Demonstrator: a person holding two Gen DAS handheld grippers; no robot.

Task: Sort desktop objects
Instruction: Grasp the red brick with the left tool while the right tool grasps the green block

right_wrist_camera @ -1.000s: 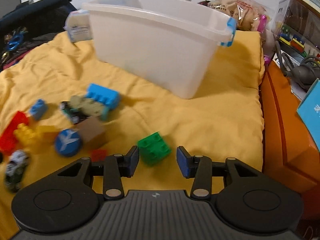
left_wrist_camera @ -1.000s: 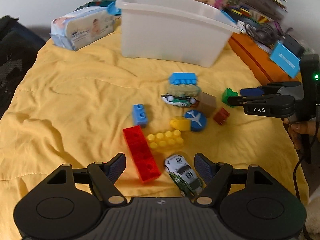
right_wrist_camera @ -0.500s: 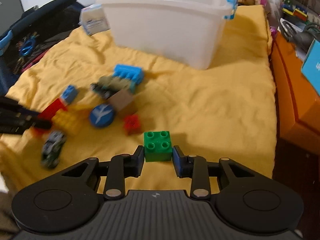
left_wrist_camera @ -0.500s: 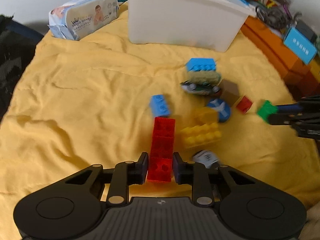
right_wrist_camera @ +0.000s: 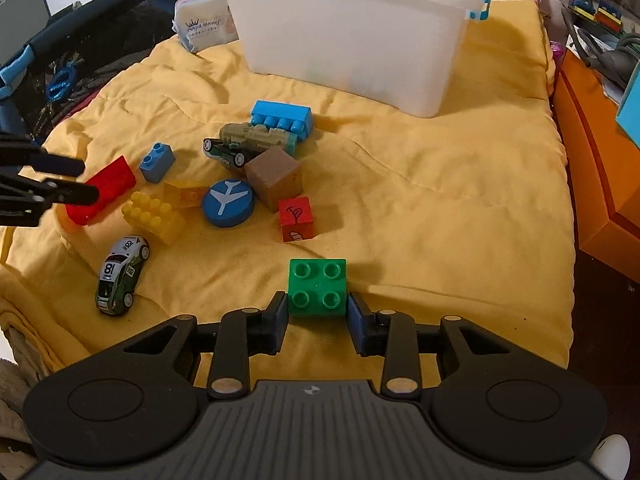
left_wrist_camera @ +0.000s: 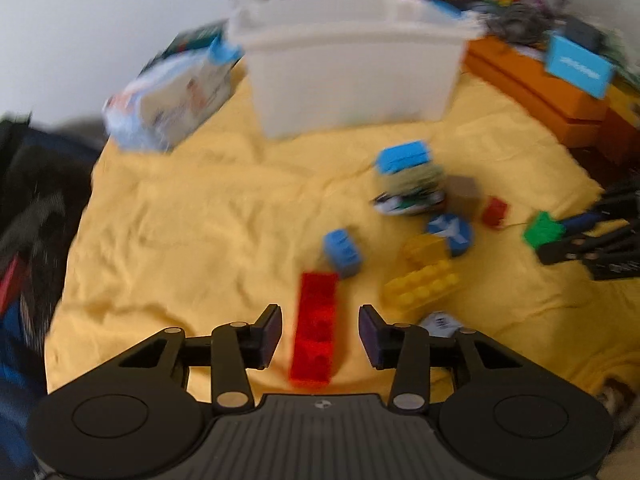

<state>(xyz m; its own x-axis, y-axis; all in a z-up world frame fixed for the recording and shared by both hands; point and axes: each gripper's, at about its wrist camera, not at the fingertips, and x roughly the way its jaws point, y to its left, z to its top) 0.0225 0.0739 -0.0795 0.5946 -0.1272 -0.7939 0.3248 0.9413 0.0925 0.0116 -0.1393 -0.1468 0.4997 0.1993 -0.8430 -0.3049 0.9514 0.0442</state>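
My right gripper is shut on a green brick and holds it above the yellow cloth. My left gripper is open, its fingers on either side of a long red brick without touching it. That brick also shows in the right wrist view. The left wrist view is blurred. A white bin stands at the back. Loose toys lie between: a yellow brick, a small blue brick, a blue disc, a red cube and a toy car.
A brown cube, a long blue brick and a tan toy vehicle lie in the cluster. A wipes pack sits beside the bin. Orange boxes line the right edge. A dark bag lies at the left.
My left gripper was shut around the red brick half a second ago and its jaws now stand apart. My right gripper closed on the green brick and lifted it.
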